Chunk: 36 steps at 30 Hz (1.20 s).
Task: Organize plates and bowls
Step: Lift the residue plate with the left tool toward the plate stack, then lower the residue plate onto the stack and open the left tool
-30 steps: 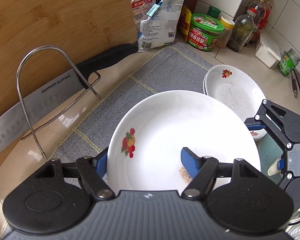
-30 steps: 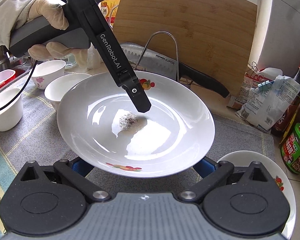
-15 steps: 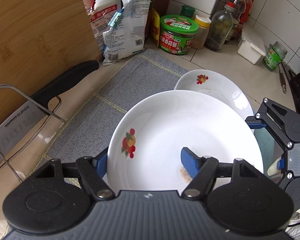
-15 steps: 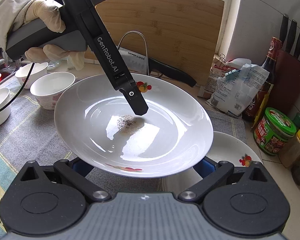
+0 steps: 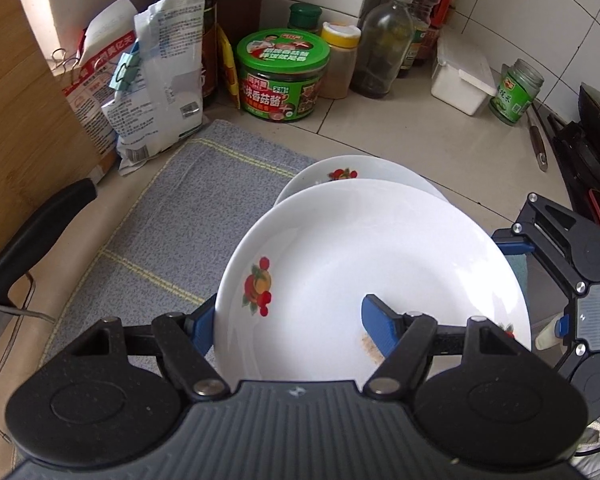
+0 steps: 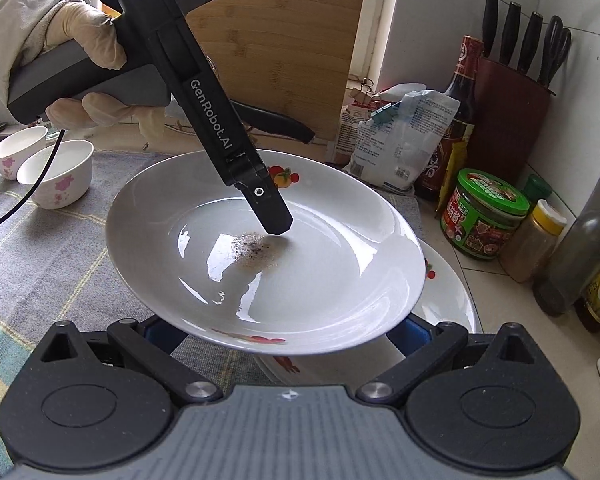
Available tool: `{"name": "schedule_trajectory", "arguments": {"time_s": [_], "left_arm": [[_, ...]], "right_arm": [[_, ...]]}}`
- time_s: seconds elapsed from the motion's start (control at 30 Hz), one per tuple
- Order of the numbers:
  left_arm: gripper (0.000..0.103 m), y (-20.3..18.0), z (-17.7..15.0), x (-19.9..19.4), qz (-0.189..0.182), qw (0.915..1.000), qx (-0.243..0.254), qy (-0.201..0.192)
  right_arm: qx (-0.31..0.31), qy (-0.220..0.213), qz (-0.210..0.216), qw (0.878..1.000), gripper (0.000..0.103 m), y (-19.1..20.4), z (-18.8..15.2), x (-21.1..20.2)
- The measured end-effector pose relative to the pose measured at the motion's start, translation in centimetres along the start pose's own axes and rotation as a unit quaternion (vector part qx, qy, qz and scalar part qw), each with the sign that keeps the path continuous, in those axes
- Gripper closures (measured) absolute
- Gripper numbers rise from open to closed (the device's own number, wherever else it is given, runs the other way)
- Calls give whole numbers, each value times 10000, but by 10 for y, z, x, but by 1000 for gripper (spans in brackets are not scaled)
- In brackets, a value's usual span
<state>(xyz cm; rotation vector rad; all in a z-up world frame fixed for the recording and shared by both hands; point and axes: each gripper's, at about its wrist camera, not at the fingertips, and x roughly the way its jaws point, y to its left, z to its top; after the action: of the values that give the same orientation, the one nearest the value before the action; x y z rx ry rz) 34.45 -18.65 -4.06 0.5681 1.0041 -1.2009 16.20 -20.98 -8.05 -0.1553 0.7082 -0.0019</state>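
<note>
A white plate with a fruit print and brown crumbs (image 5: 364,264) (image 6: 300,276) is held in the air. My left gripper (image 5: 288,320) is shut on its rim, one finger (image 6: 270,210) inside the plate and one under it. My right gripper (image 6: 284,330) sits open under the plate's near edge; its fingers are mostly hidden, so contact is unclear. A stack of matching white plates (image 5: 340,170) (image 6: 448,300) lies on the counter, partly under the held plate. Two small white bowls with pink flowers (image 6: 56,178) stand at the far left.
A grey-blue cloth (image 5: 204,192) covers the counter. A green-lidded jar (image 5: 282,74), bottles, a white box (image 5: 462,76) and a clipped bag (image 5: 160,80) line the wall. A bamboo board (image 6: 284,60), a knife handle (image 5: 32,236) and a knife block (image 6: 512,108) stand behind.
Both grippers have carried the plate to the right, over the stacked plates. The knife rack has slid out of the left view and the jars have come closer.
</note>
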Motion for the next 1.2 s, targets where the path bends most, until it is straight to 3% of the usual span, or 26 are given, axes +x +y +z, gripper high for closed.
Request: {"name": "schedule_trajectory", "arguments": {"time_s": [0.43,1.2], "left_arm": [[31,-30,26,36,-330,9987,356,182],[29,-31,32,65,-439,9979,225,418]], "right_arm": [[376,211,-390,9983,0,-23,-20,-10],[515,332,-545,9966,0,-33,-30,-13]]}}
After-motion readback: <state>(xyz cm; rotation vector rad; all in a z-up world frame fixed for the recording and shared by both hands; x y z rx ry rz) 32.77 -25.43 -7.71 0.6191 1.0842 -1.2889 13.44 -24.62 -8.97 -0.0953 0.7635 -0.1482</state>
